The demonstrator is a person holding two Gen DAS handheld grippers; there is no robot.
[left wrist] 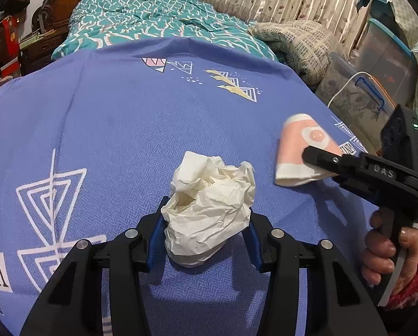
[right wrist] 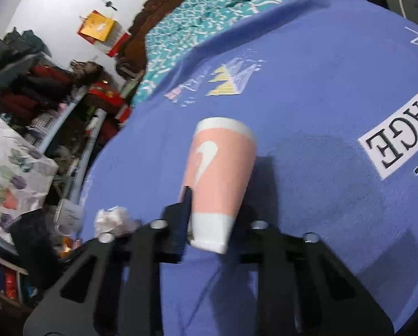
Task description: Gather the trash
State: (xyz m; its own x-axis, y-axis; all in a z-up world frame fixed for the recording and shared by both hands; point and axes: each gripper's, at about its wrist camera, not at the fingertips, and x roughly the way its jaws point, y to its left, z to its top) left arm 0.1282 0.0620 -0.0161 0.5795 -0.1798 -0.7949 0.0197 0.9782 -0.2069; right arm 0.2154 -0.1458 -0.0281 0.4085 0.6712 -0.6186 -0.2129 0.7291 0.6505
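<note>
Pink paper cup [right wrist: 220, 179] clamped in right gripper [right wrist: 211, 218], crumpled white tissue [left wrist: 209, 212] pinched by left gripper [left wrist: 206, 240], cup's inside unseen.

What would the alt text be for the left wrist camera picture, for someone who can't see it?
A crumpled white paper ball sits gripped between the blue-padded fingers of the left gripper above a purple bedsheet. To the right, the hand-held right gripper holds a pink-and-white paper cup on its side.
</note>
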